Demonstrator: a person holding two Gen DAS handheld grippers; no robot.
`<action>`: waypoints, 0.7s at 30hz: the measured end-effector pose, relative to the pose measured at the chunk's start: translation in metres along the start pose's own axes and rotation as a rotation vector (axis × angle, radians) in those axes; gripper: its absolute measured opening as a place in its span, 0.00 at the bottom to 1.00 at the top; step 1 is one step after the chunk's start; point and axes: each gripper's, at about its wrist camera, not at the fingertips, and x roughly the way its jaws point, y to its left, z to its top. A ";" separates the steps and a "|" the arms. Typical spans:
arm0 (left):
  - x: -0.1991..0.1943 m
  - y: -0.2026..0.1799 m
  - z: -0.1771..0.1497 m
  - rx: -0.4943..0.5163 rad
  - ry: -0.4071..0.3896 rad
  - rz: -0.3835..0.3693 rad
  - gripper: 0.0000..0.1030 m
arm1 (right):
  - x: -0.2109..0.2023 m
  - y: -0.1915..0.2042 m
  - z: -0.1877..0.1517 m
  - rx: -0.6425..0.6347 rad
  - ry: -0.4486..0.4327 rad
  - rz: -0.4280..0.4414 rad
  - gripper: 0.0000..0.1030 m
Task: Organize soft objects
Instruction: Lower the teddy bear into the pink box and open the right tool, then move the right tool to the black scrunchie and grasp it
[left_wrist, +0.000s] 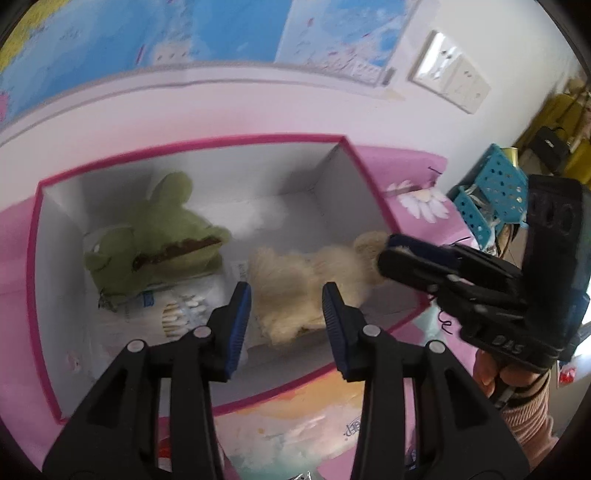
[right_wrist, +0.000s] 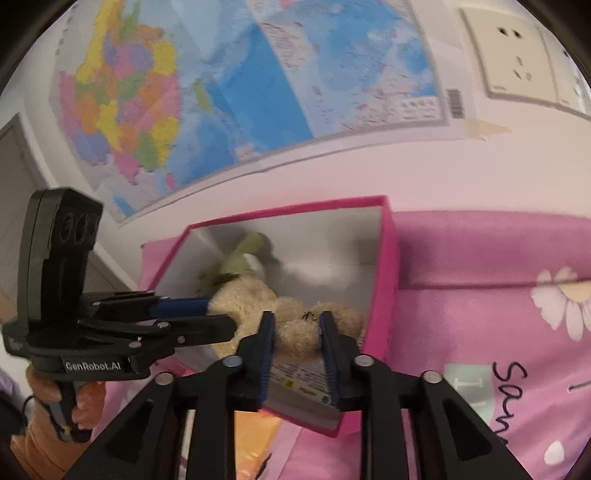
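Pink floral bedding (right_wrist: 498, 295) covers the surface, under a white wall with a colourful map (right_wrist: 221, 92) and sockets (right_wrist: 513, 55). Nearest in the left wrist view, the left gripper (left_wrist: 287, 314) hovers over the near edge of the pink-rimmed box (left_wrist: 31, 258), its fingers (left_wrist: 238, 317) apart and holding nothing. Just beyond them a cream plush toy (left_wrist: 295, 284) lies in the box's right half. The right gripper (left_wrist: 386, 254) reaches in from the right; in its own view the blue pads sit on either side of the cream toy's head, whether pressing it I cannot tell. Farther left, a green plush toy (left_wrist: 155, 243) rests against the box's far-left corner, above a plastic packet (left_wrist: 177, 310).
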 end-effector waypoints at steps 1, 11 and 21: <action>-0.001 0.001 0.000 -0.004 -0.001 0.001 0.40 | -0.001 -0.002 0.000 0.011 -0.005 0.001 0.32; -0.052 -0.014 -0.037 0.083 -0.121 -0.071 0.44 | -0.048 0.011 -0.015 -0.005 -0.043 0.081 0.33; -0.086 -0.043 -0.105 0.222 -0.112 -0.165 0.47 | -0.105 0.047 -0.042 0.007 -0.027 0.268 0.36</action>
